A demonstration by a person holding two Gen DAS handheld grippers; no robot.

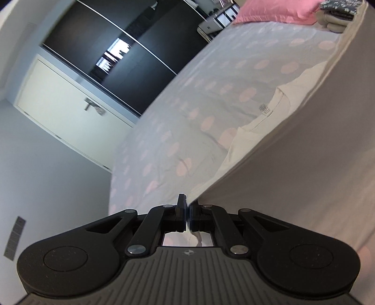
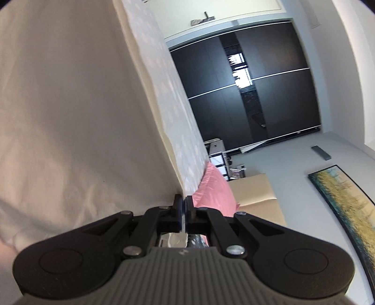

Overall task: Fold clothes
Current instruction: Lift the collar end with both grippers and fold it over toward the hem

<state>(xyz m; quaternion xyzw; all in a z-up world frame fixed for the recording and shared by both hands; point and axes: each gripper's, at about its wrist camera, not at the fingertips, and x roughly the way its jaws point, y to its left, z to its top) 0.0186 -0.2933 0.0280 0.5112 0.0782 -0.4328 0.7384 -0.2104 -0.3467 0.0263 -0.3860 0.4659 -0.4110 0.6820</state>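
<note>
The left gripper [image 1: 187, 212] is clamped on one edge of the cream garment [image 1: 293, 164]. The right gripper [image 2: 183, 212] is clamped on another edge. The garment hangs stretched between them, raised above the near edge of the polka-dot bed [image 1: 187, 105]. A pink pillow [image 1: 276, 11] lies at the bed's far end.

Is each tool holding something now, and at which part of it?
Yes. The left tool and the right tool are each shut on an edge of the cream garment, stretched between them above the dotted bedsheet.
</note>
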